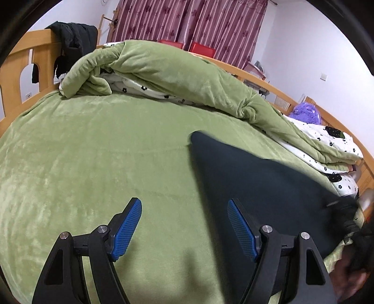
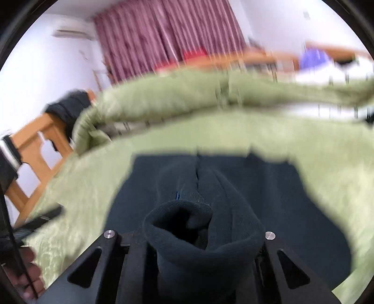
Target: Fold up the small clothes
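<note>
A bed covered in a green plush blanket is filling the space ahead of both sets of tongs, and it is serving as the flat working surface for the folding. Beyond the tongs, at the far side of the bed, a green quilt with a white flowered lining is lying bunched in a long roll, apparently pushed back to free room. Farther off, past the quilt, a wooden bed frame is standing with black clothing draped over its rail, and striped maroon curtains are hanging behind it.

The dark garment, the thing to be folded, is lying partly spread on the blanket, ahead and to the right of the left tongs, with its near right end bunching up towards the person's hand at the picture's edge. The left tongs are hanging wide open over bare blanket with nothing between the blue pads; the garment's left edge is sitting just beyond the right-hand pad, so they seem poised to take that side.

The right tongs are closing tightly on a gathered, ribbed fold of the same garment, which is rising in a hump out of the jaws, probably so the cloth can be lifted and drawn straight. That view is blurred.
</note>
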Motion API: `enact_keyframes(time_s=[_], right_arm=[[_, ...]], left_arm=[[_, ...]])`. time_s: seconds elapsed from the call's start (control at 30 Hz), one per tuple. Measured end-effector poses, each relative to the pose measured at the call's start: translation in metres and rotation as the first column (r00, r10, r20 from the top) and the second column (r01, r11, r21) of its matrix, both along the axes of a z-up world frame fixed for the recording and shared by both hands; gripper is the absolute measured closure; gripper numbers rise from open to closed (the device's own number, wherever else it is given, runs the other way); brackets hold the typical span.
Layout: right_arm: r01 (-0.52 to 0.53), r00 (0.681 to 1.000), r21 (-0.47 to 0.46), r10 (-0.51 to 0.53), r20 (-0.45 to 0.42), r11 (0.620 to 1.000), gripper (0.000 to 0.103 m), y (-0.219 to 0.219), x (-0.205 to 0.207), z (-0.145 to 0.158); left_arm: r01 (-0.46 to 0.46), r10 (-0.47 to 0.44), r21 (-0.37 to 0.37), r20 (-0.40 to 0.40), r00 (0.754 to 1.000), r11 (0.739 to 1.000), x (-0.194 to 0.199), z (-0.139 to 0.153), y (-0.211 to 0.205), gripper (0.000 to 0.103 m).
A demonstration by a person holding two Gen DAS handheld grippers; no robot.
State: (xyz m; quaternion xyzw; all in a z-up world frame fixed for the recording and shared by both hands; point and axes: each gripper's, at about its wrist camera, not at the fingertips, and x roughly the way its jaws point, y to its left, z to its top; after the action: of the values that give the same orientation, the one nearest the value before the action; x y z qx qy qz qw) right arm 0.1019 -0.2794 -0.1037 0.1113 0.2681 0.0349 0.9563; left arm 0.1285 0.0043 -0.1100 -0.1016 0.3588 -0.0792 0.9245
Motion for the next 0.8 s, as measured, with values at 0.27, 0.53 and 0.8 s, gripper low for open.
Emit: enact_keyframes(time_s=[0.27,0.53,0.8], right_arm=[[0.169,0.935,-0.208,-0.223,-0.276,0.963,0.078,-0.086,-0.024,-0.053],[0.226,0.956,-0.139,-0.247,-0.158,0.964,0.047,-0.115,-0.038,-0.036],[0.082,0.938,-0.275,-0.168,-0.304,0.958,0.093,-0.101,-0.017,-0.082]], left_arm=[[0.080,-0.081,-0.026,-0.015,0.997,0.996,0.001,-0.001,-0.035,0.029],[0.131,-0.130,0.023,-0.024,0.991,0.991,-0.001,-0.005,-0.069,0.029],[0.163,-0.162,0.044,-0.038,0.986,0.986,-0.008,-0.009,-0.084,0.029]])
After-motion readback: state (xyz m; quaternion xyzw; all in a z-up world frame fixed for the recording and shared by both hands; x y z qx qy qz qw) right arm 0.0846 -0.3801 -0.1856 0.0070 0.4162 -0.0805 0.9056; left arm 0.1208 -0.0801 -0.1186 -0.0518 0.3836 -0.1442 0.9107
